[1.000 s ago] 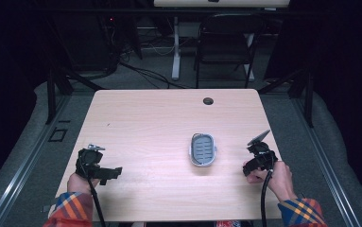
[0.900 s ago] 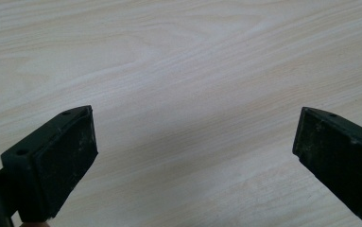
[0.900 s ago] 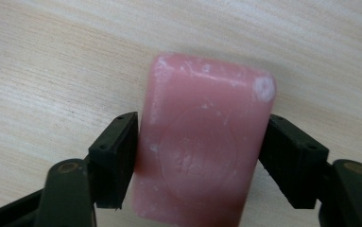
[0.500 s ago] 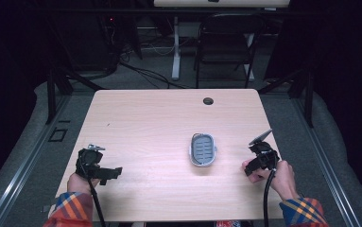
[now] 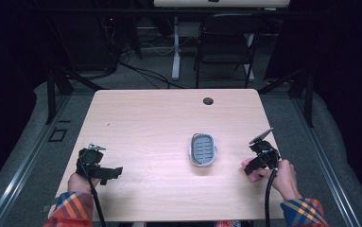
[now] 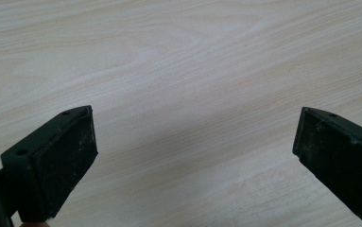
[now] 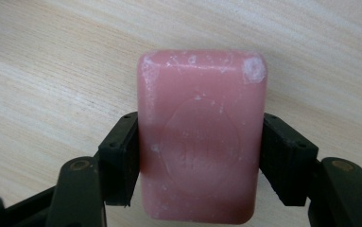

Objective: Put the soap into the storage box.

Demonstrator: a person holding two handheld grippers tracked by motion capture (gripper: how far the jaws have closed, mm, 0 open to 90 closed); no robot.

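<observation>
Dark surroundings frame a pale wooden desk (image 5: 159, 123), behind which a black chair (image 5: 226, 42) and loose cables on the floor can be made out. A small round hole (image 5: 208, 100) is set near the desk's far edge.

At the near left, the left hand-held gripper (image 5: 104, 172) is held low over the desk by a hand (image 5: 81, 179) in a plaid sleeve (image 5: 72, 208). In the left gripper view its jaws are spread wide, with nothing but bare wood grain between them.

Right of centre, a grey oval soap dish (image 5: 202, 149) with a slotted floor is seen resting on the desk, well apart from both grippers.

At the near right, the right hand-held gripper (image 5: 253, 166) is held by the other hand (image 5: 282, 175), a cable trailing back from it. In the right gripper view its jaws are pressed against the two long sides of a pink soap bar (image 7: 201, 137), which is pinched between them with its stamped face toward the camera. White scuffs are visible on the bar's top edge and corner. Whether the bar is touching the desk or held slightly above it cannot be told with certainty; in the high view it appears as a small pink patch at the gripper's tip, just beside the desk's right edge.
</observation>
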